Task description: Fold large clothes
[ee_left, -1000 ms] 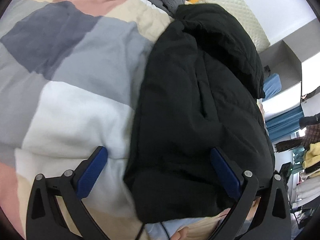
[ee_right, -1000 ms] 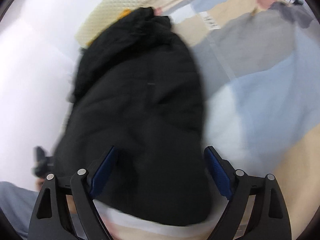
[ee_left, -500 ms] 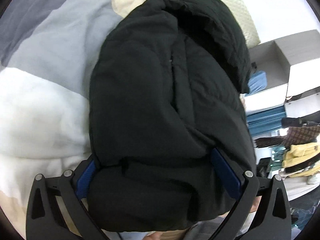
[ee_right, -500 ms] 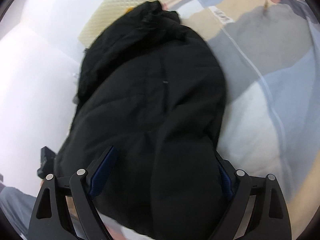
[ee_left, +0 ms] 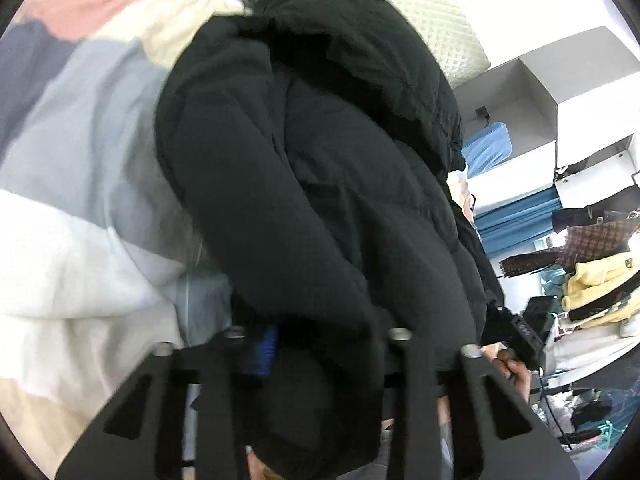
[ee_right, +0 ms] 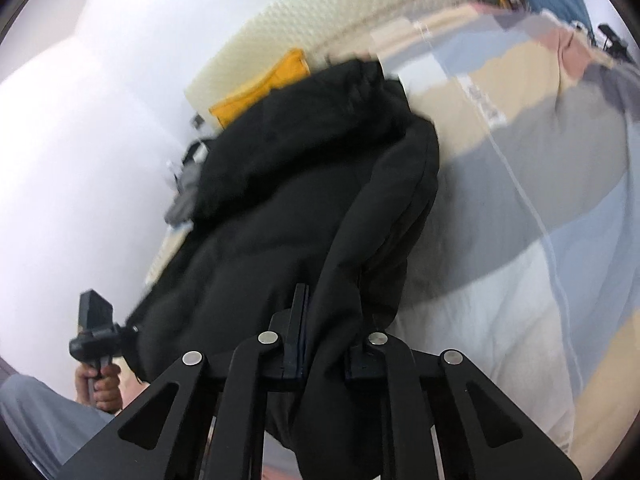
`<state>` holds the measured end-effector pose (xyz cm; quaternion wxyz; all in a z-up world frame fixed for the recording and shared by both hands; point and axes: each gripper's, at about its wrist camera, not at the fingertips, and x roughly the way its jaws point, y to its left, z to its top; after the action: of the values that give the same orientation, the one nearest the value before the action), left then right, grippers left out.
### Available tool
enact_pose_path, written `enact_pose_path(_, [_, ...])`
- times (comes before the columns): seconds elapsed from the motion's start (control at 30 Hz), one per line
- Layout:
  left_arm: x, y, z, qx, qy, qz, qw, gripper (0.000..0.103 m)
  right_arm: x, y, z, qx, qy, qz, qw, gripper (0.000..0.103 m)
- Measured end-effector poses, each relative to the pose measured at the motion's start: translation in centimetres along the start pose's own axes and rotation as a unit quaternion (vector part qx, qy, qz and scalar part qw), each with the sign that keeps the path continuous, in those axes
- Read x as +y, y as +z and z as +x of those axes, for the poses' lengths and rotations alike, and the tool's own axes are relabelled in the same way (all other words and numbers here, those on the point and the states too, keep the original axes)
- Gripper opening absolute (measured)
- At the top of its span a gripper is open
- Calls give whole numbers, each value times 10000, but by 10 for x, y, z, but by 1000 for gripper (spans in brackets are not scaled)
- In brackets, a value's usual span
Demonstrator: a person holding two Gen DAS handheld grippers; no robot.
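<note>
Black jacket (ee_left: pixel 320 184) buried the left gripper (ee_left: pixel 320 344) fingertips — only a sliver of blue pad showed beside the fabric. Jacket hem ran off the bottom edge. Bedspread (ee_right: pixel 520 240) beyond the jacket — motion-blurred.

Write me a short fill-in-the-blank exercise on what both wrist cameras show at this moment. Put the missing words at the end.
1. Both hand-held grippers are shut on the ____ jacket.
2. The jacket lies on a patchwork ____.
3. In the right wrist view, the folded cloth beyond the jacket's hood is ____ in colour.
4. The right hand-held gripper pinches the jacket's near ____.

Missing words: black; blanket; yellow; edge
</note>
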<state>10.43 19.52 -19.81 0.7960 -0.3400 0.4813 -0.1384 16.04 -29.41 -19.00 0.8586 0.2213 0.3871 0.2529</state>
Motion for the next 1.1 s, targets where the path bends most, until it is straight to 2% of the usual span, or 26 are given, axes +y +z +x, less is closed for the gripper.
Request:
enact_pose_path(0.03, [-2,1,-5,-50,20,21,10000,18,5,3,-9,-114,-32,-23,9999,10])
enact_pose_path(0.2, [-14,2,-40,-276,280,129,9991,13,20,9,-41,-430,-47,-9,9991,8])
enact_pose_path(0.37, [-25,8,-89,-789,80,108,9968,11,37,11,-80,-833,206,84,9963,8])
enact_pose_path(0.67, [-49,30,-161,-1315,-213,145,9910,10,74,40,-127,-1377,666,139,9881,7])
enact_pose_path(0.87, [-71,36,-196,-1531,-348,397,9868,10,98,63,-163,-1521,826,-76,9849,7])
enact_pose_path(1.1, [-91,31,-225,-1472,-425,764,9852,10,117,78,-202,-1423,802,-400,9858,7])
